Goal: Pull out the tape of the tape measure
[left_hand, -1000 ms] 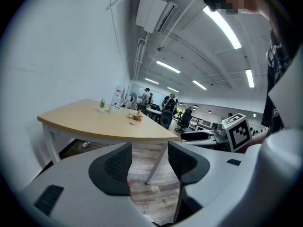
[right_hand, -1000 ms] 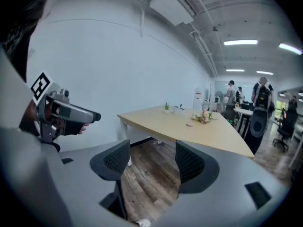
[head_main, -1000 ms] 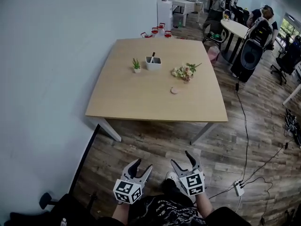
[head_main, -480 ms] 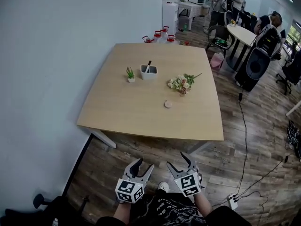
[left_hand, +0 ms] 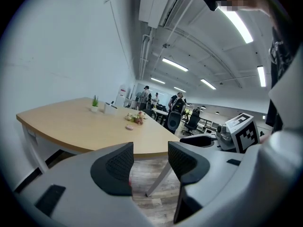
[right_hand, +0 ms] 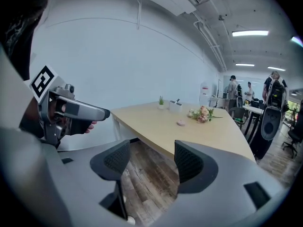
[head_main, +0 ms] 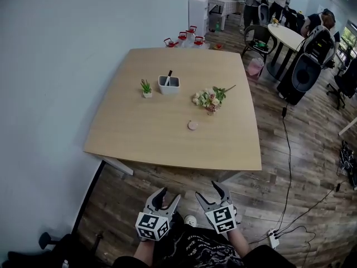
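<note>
Head view: the tape measure (head_main: 193,125), a small round pinkish case, lies flat near the middle of the tabletop (head_main: 139,141), just in front of a bunch of flowers (head_main: 207,99) and well apart from a little potted plant (head_main: 146,88) and a white holder (head_main: 169,83) behind it. The left claw (head_main: 169,195) and right claw (head_main: 208,190) hang side by side over the wooden floor (head_main: 268,172), short of the table's near edge, both released and holding nothing. Against the frame a second earlier, the table sits lower and closer in the picture and the case has drifted down and left with it, so the person appears to have stepped nearer, while the claws keep much the same spot. Left gripper view: the jaws stand apart with only floor and a table leg between them; the case (left_hand: 129,127) is a speck far off on the tabletop. Right gripper view: the jaws are likewise spread and empty, with the case (right_hand: 181,123) well ahead. The case will probably be light, hard-shelled and liable to slide, so one claw would best pinch it across its body while the other takes the tape's end tab, which is too small to make out here; the tape itself is likely thin, bendy and sprung to retract.
</note>
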Available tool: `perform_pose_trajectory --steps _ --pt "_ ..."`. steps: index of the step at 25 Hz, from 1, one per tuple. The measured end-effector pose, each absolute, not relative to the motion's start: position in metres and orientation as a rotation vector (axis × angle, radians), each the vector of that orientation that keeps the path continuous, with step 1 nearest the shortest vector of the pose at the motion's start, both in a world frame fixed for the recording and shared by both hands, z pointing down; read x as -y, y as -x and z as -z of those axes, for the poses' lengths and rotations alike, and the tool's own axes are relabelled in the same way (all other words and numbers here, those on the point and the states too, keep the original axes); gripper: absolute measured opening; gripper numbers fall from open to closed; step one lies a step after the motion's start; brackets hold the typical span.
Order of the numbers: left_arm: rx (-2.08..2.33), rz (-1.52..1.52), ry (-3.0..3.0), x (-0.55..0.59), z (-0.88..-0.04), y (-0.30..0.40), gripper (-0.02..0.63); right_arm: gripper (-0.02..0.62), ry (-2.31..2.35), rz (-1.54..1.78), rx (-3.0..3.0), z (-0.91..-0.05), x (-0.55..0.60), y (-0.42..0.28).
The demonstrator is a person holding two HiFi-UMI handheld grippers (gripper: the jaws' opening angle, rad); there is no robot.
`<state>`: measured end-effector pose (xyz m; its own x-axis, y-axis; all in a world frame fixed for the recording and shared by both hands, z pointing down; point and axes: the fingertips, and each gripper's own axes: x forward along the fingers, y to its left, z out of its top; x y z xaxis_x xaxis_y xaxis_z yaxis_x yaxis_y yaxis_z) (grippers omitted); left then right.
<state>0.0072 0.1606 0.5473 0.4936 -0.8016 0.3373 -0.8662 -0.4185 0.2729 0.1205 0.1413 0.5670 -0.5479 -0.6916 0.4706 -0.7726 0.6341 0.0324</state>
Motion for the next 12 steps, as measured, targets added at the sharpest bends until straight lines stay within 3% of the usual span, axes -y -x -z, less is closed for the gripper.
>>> perform_pose_trajectory --steps 12 --pt "1.352 -0.227 -2.356 -0.068 -0.560 0.008 0.232 0.301 -1.290 -0.399 2.375 -0.573 -0.054 -0.124"
